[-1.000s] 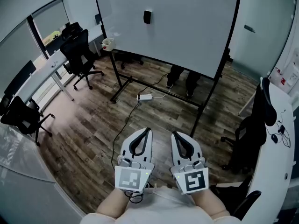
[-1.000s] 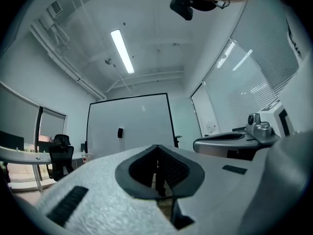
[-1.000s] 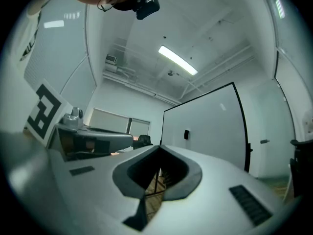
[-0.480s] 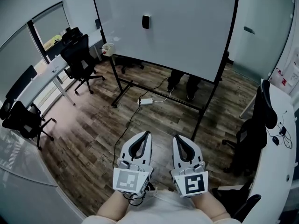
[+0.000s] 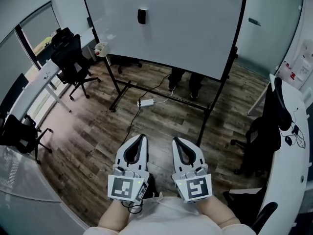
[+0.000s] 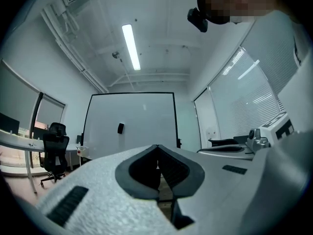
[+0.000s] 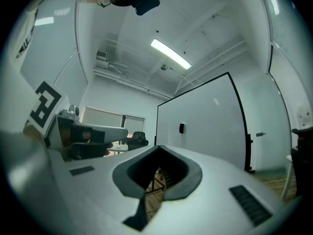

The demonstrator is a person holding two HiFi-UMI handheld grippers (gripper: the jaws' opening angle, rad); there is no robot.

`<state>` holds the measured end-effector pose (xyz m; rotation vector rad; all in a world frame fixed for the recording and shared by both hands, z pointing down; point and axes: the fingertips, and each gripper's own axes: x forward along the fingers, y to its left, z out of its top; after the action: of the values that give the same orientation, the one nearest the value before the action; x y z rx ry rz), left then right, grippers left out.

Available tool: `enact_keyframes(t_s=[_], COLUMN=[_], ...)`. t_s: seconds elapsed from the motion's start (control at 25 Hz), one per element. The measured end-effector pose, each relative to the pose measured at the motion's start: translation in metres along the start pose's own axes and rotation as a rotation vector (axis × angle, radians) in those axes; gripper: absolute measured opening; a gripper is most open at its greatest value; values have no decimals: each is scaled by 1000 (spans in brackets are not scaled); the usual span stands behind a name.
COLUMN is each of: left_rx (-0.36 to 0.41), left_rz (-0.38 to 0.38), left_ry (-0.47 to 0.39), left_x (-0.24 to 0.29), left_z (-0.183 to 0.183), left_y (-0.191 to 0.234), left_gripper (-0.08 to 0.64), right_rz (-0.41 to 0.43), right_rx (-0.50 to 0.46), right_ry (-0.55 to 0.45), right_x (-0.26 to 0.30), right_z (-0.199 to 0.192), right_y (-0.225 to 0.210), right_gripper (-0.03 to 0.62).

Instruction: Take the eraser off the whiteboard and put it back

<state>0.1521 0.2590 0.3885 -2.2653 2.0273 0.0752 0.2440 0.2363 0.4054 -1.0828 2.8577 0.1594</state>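
Note:
A small black eraser [image 5: 142, 16] sticks to the large whiteboard [image 5: 186, 28] on its black wheeled stand, far ahead of me. The eraser [image 6: 120, 128] also shows on the whiteboard [image 6: 142, 126] in the left gripper view, and the eraser [image 7: 181, 128] in the right gripper view. My left gripper [image 5: 142, 137] and right gripper [image 5: 174, 140] are held side by side close to my body, both pointing at the board. Both have their jaws shut with nothing between them.
Black office chairs [image 5: 66, 58] and a long white desk [image 5: 36, 80] stand at the left. Another black chair [image 5: 264, 131] and a white desk [image 5: 293, 146] are at the right. A power strip [image 5: 145, 102] with its cable lies on the wood floor under the board.
The whole view has shifted: the whiteboard and eraser sit higher and further left in the head view. Both grippers have slid slightly left and down in the picture, still shut.

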Motion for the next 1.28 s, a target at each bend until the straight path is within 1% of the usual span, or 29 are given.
enact_keyframes(t_s=[0.2,0.4,0.52,0.68,0.84,0.92,1.04,1.2,1.28], left_rx=[-5,-38,-24,29,21,15,38,13,17], left_rz=[-39,-75,-93,-120,-155,-168,-189,-199,-198], left_ry=[1,13,9,9,3,-5,-33,-41,-36], left_x=[39,79,101,130,156,169,192,214,229], left_z=[-9,-16,-24,-28,-28,-24,-24,-34,-40], left_y=[47,106,148,200,242,261,287,308,315], left_gripper=[17,17,17,17,17,17,17,17,17], right_rz=[-37,-78,-102,-151,-183,-202,-223,-220,-217], right_rx=[-13,-32,-36,-20,-33,-30,-30,-13,-8], right_ry=[4,13,41,51,45,49,56,96,105], right_x=[57,126,169,225,275,298,329,360,375], right_z=[-4,-6,-10,-14,-15,-16,-17,-29,-34], right_y=[1,4,9,11,15,15,12,7,0], right_gripper=[27,28,28,28,28,28,28,28,28])
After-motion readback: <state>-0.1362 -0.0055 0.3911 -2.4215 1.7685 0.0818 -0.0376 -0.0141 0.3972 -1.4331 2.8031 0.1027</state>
